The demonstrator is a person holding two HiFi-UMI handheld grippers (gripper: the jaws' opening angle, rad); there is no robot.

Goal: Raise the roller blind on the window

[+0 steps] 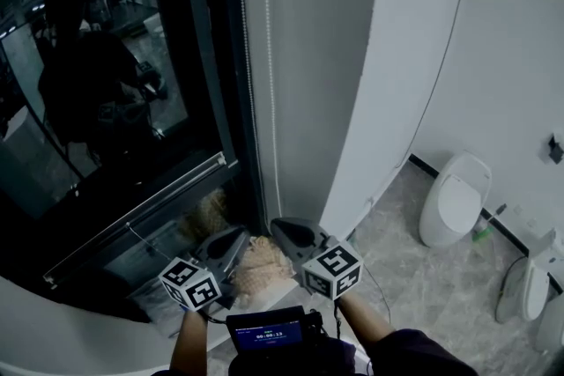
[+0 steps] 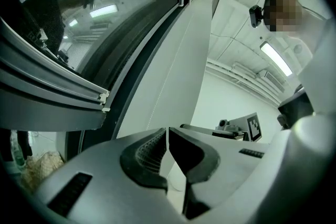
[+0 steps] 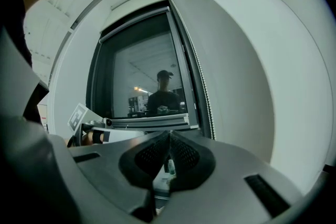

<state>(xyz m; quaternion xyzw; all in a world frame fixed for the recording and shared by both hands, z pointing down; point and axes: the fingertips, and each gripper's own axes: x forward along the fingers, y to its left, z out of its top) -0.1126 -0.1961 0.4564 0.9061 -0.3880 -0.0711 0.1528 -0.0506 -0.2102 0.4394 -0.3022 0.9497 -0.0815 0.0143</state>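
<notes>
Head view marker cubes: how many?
2. Left cube on the left gripper; right cube on the right gripper, both bottom centre. None appear hidden.

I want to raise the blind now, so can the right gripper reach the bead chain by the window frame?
Probably yes. The bead chain hangs free along the window frame, just ahead of the right gripper, with nothing between them. Its jaws are shut, so they would have to open first.
</notes>
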